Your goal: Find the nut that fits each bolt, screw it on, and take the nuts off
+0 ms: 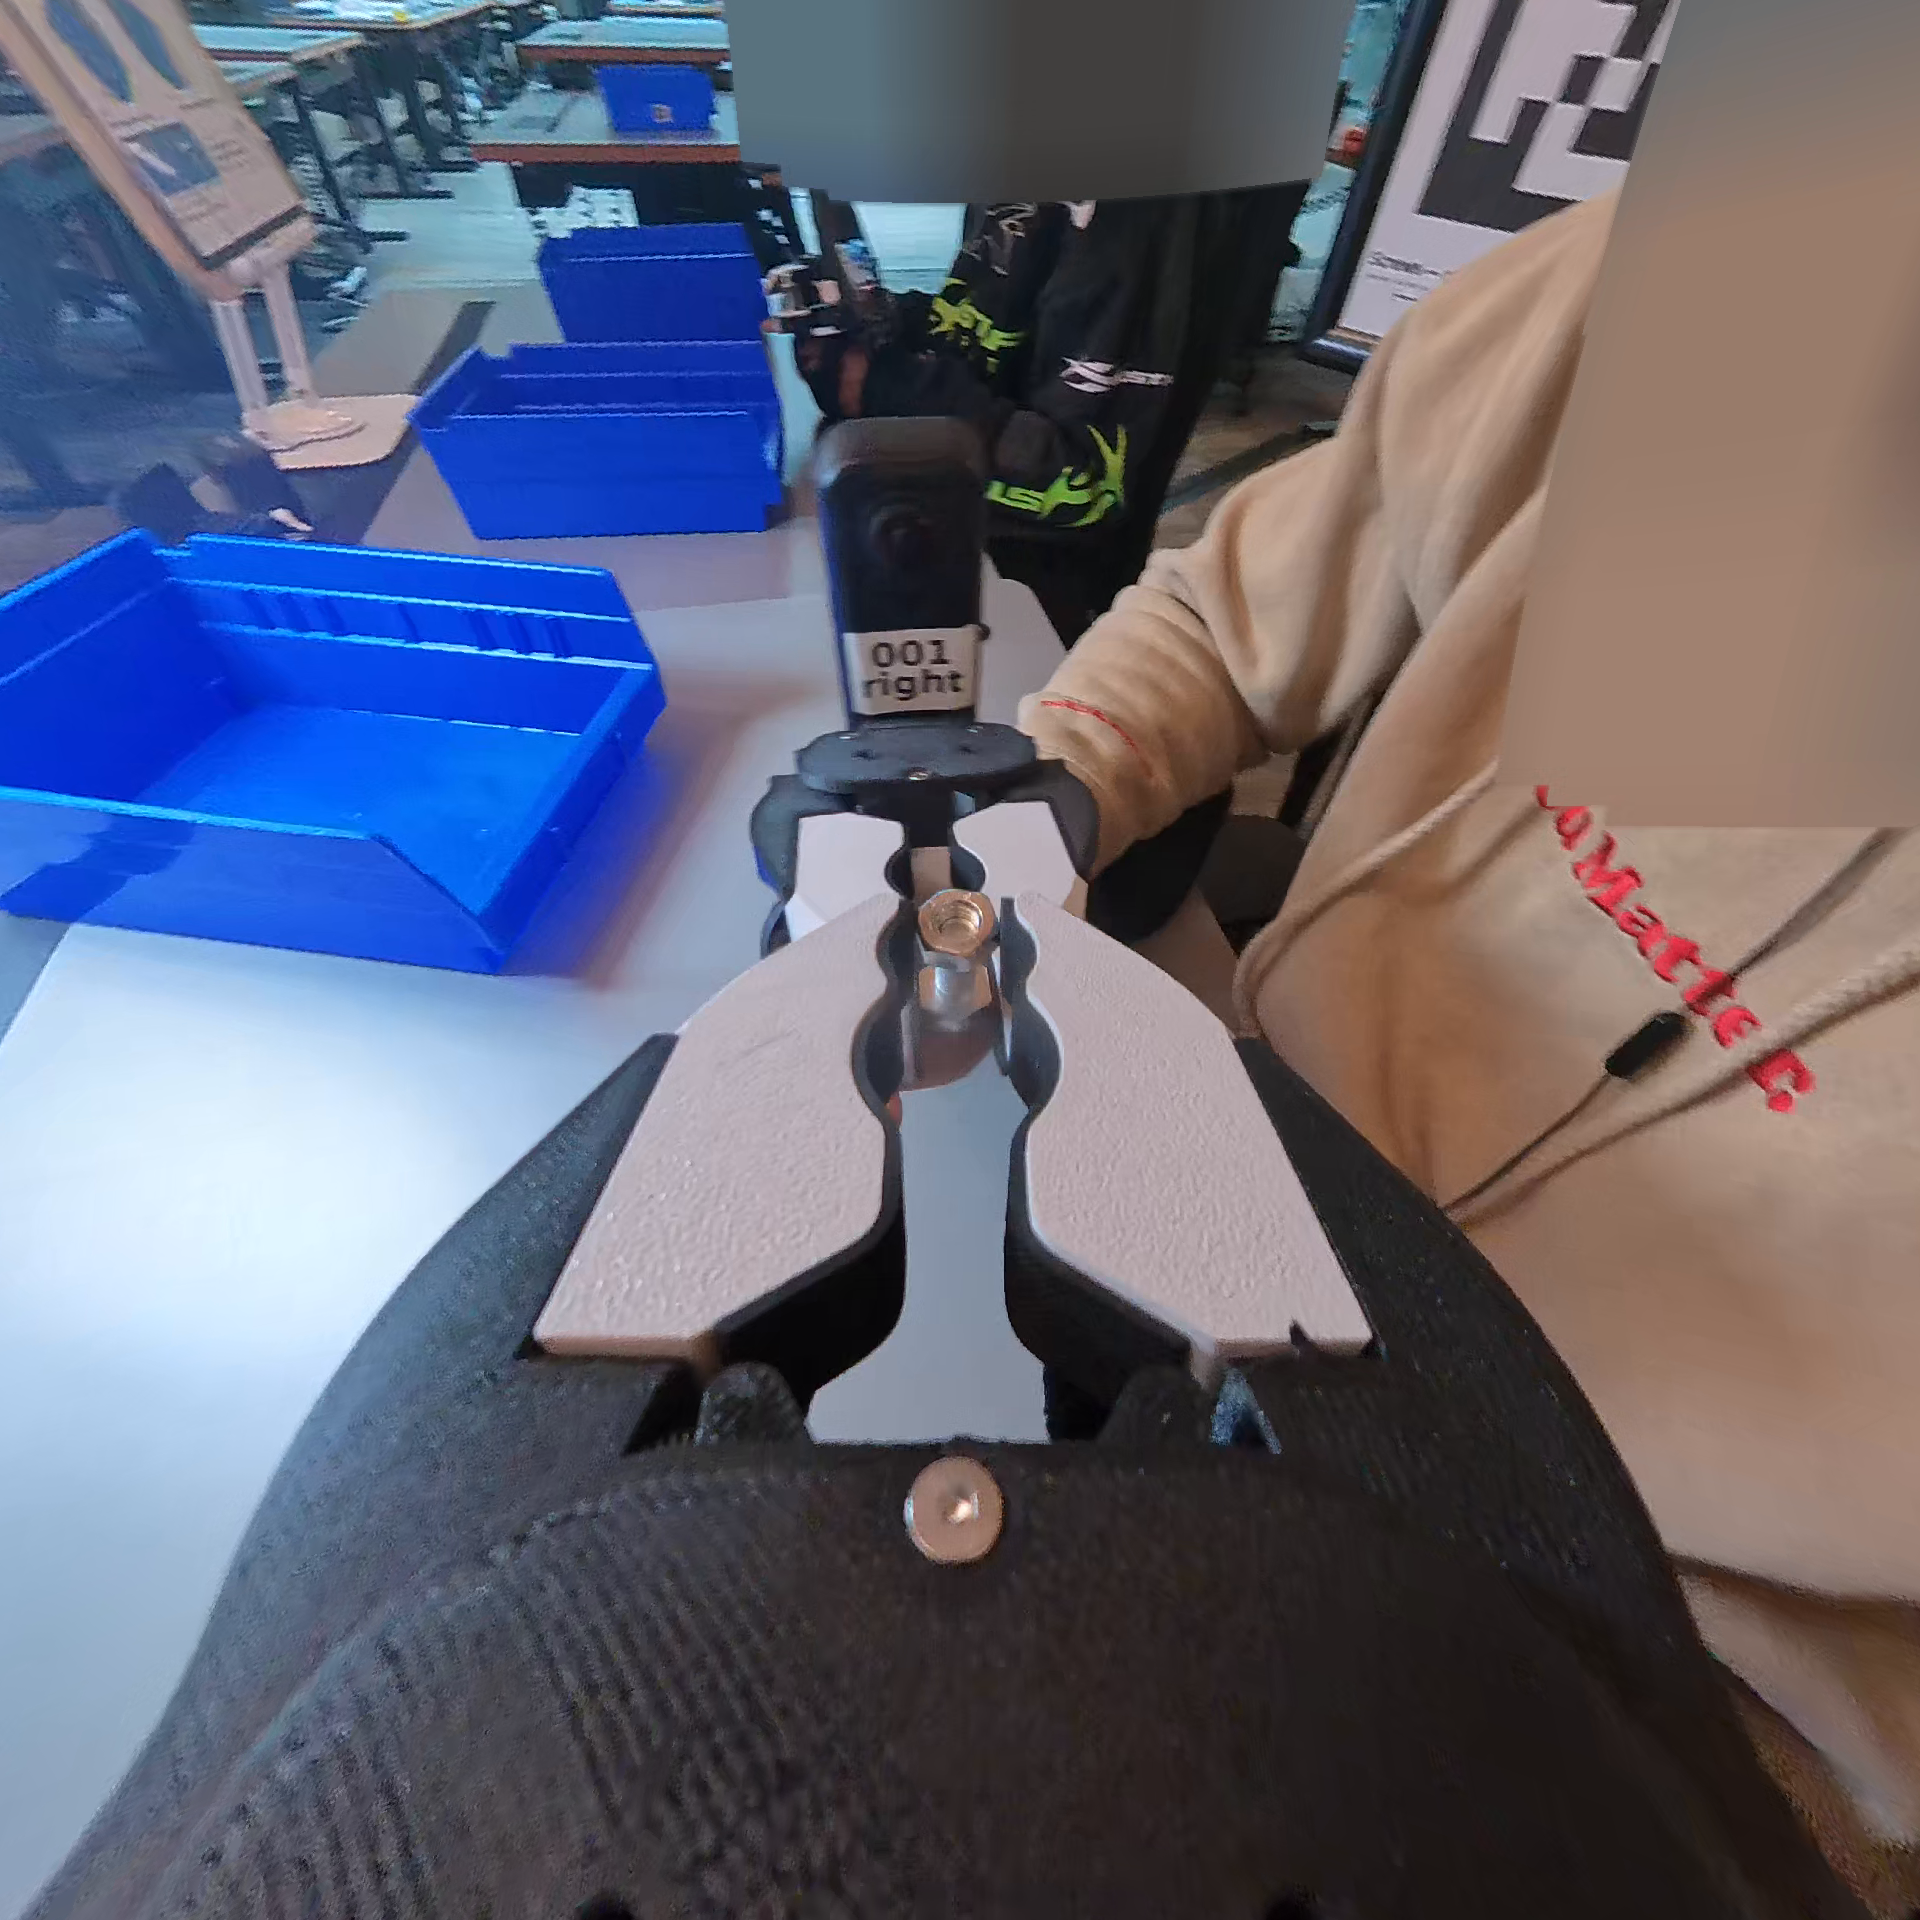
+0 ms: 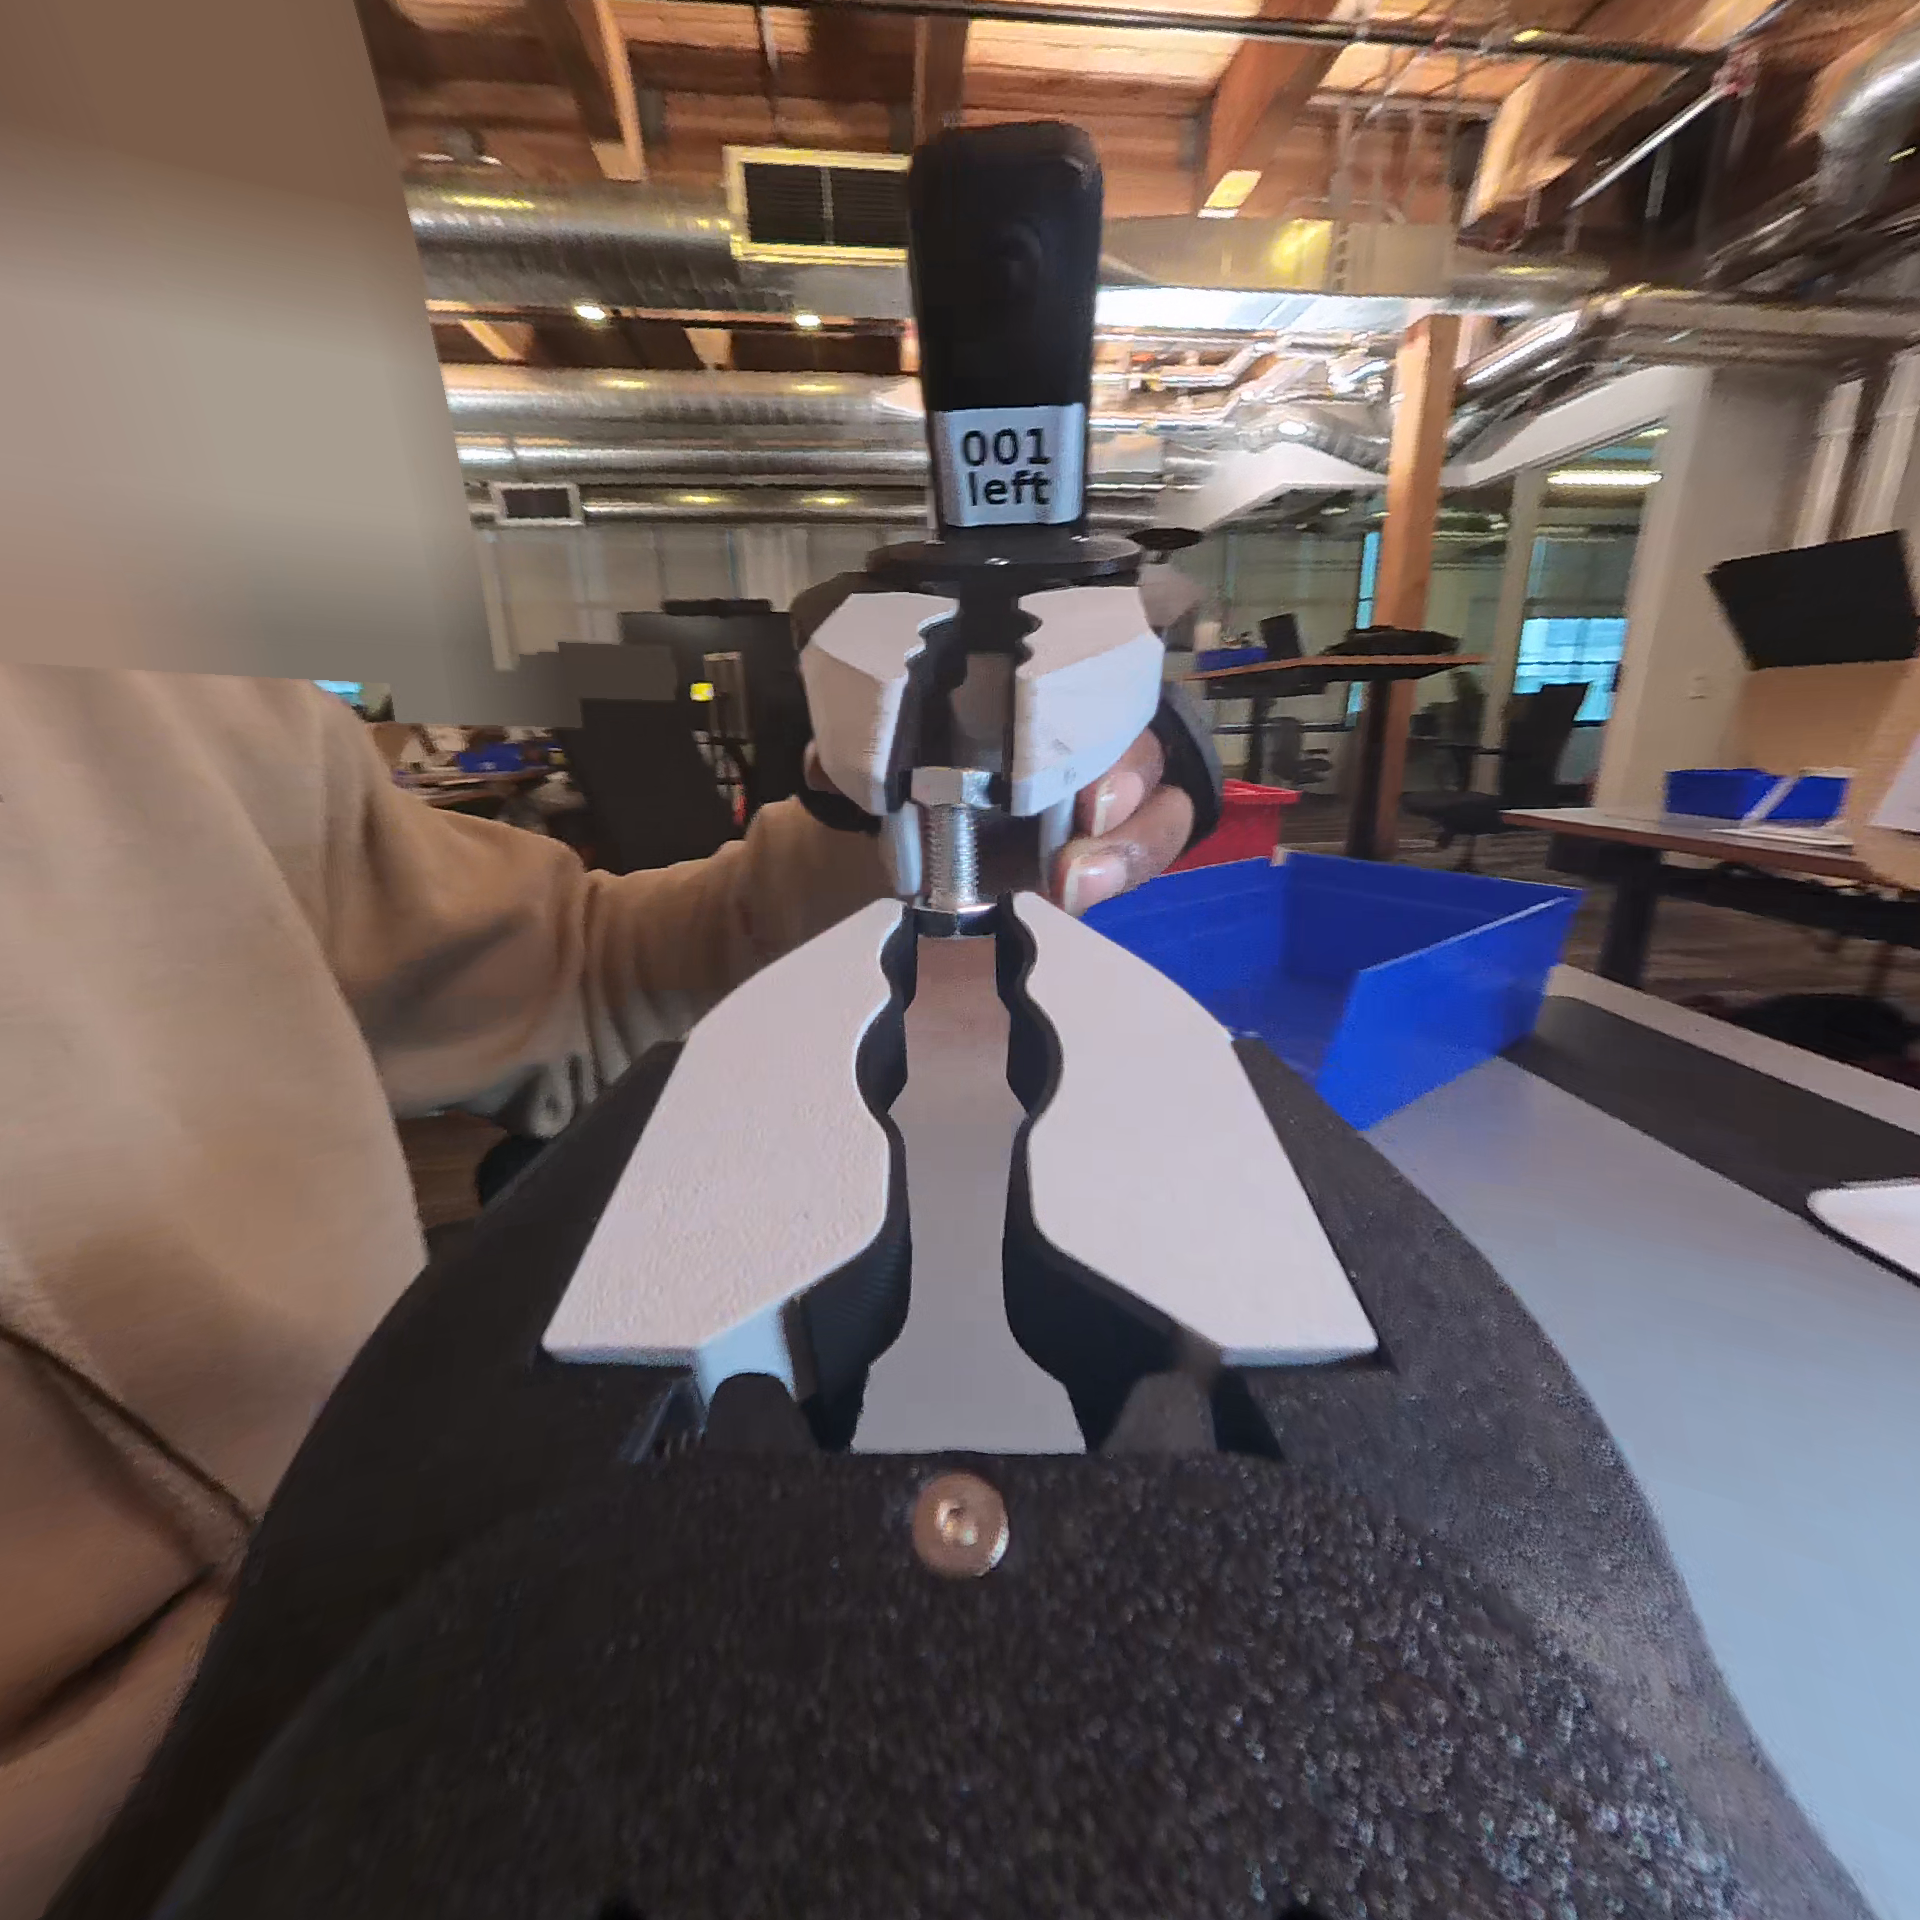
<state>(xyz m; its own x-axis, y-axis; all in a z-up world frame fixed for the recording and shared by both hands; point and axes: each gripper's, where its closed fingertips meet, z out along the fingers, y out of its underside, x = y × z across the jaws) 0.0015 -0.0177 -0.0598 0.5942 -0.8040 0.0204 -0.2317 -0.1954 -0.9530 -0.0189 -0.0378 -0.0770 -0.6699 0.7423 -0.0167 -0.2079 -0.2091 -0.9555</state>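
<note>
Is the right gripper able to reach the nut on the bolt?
Looks like yes: the right gripper has its fingertips around the nut, and the left gripper holds the bolt out towards it with nothing between.

Two wrist cams pointed straight at each other, both super close.

The left wrist view sits just behind the left gripper [image 1: 951, 961], looking along its fingers across a white table [image 1: 208, 1195] toward the right gripper [image 1: 925, 831], with blue bins [image 1: 312, 748] off to the side and a person in a beige hoodie [image 1: 1507, 935] on the other. The right wrist view does the same from behind the right gripper [image 2: 951, 925], tilted up a bit, so it catches the left gripper [image 2: 977, 707] against ceiling beams and ducts [image 2: 665, 249]. Both share the bolt [image 2: 956, 862] with its nut [image 1: 951, 920] right between the tips, plus the hoodie, table and a blue bin [image 2: 1351, 966].
</note>
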